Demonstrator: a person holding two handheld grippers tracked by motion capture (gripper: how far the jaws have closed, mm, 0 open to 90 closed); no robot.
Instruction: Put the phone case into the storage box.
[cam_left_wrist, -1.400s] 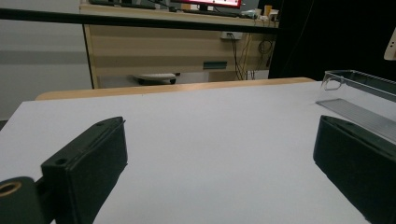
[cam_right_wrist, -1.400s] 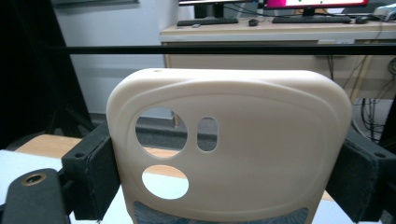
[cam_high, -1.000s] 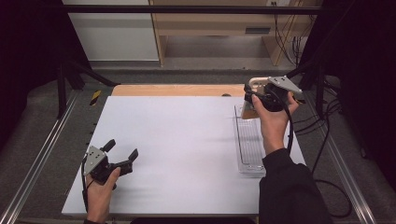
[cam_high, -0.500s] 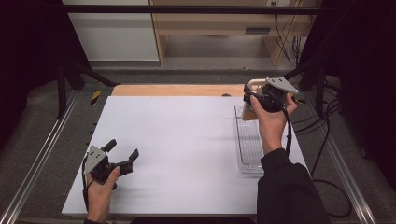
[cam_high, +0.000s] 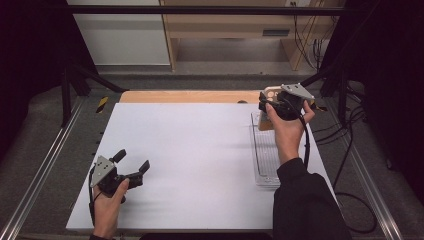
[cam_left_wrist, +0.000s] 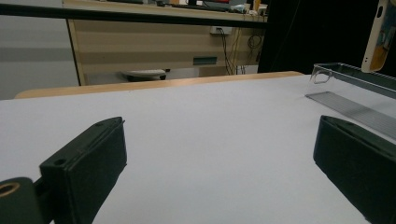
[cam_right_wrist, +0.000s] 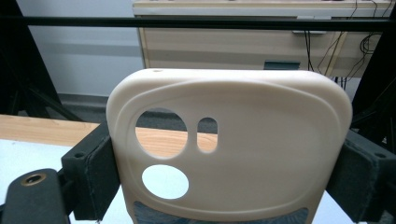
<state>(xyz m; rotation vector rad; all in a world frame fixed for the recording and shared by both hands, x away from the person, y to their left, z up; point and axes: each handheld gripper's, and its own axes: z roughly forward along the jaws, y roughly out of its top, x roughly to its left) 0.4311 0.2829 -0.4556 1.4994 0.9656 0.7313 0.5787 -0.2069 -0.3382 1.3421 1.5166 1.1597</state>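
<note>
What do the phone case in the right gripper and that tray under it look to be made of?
Phone case: probably soft matte plastic or silicone, cream, with rounded edges, moulded camera cutouts and no glare. The right gripper clamps its sides.

Tray: likely clear hard plastic, acrylic perhaps; the white table shows through it, and its edges catch light in the left gripper view.

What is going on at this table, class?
A person works at a white table with a claw in each hand. The right claw is shut on a cream phone case, gripped by its two side edges and held up over the far end of a clear plastic tray at the table's right side. The left claw rests low near the front left corner, jaws open, with nothing between them.
</note>
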